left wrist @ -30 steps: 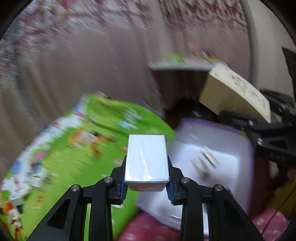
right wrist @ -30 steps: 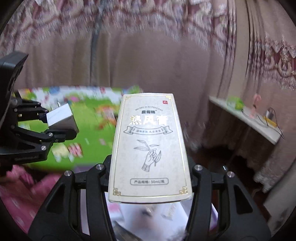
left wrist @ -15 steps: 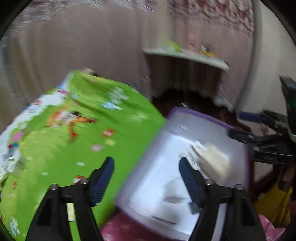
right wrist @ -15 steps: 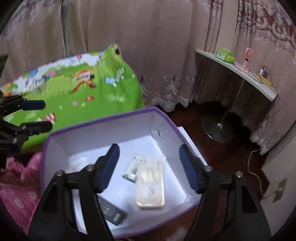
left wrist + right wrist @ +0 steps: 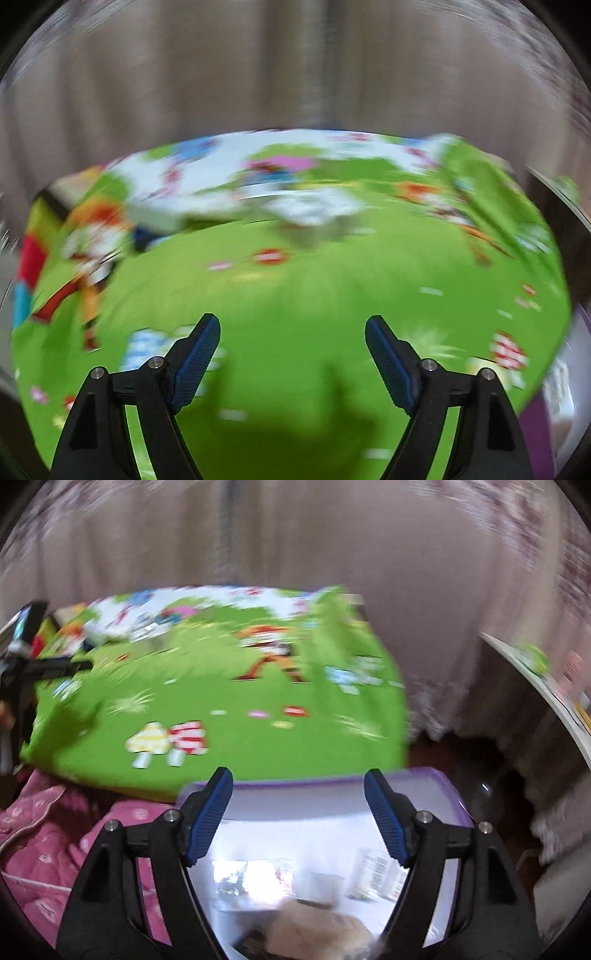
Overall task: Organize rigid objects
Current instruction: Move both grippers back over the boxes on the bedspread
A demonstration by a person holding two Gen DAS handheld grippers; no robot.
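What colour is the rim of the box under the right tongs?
Purple, around a white inside; the box shows best in the right wrist view.

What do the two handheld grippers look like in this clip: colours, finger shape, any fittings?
Both match. The left gripper and right gripper each have two black plastic fingers with triangular cut-outs, small silver screw heads near the joints, and ribbed blue pads on the inner faces. No cables, markings, hand or sleeve show.

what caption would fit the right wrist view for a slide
Right gripper, jaws open and empty, poised over the purple-rimmed box of sorted items beside the green play mat.
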